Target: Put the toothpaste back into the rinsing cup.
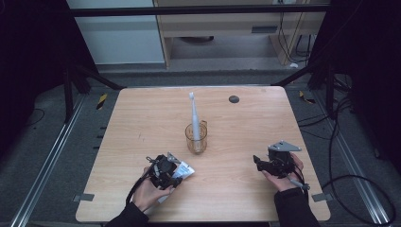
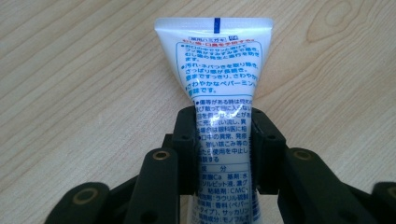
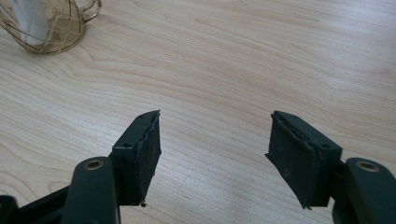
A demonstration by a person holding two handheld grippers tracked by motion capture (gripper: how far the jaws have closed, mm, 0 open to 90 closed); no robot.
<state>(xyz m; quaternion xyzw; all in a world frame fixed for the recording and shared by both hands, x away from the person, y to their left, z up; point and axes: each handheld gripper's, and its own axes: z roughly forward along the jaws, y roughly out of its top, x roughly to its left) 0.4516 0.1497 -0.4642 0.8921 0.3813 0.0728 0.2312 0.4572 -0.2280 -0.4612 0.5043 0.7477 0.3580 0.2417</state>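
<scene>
Low and left of centre on the bench (image 1: 246,142), the left tool (image 2: 223,149) clenches the toothpaste tube (image 2: 215,70) mid-body, so squeezing may deform it or let it slip; the right tool (image 3: 215,154) gapes empty.

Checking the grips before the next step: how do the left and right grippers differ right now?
The left gripper is shut on the toothpaste tube; the right gripper stands open and holds nothing. The left sits nearer the cup than the right. Both hover low over the table.
</scene>
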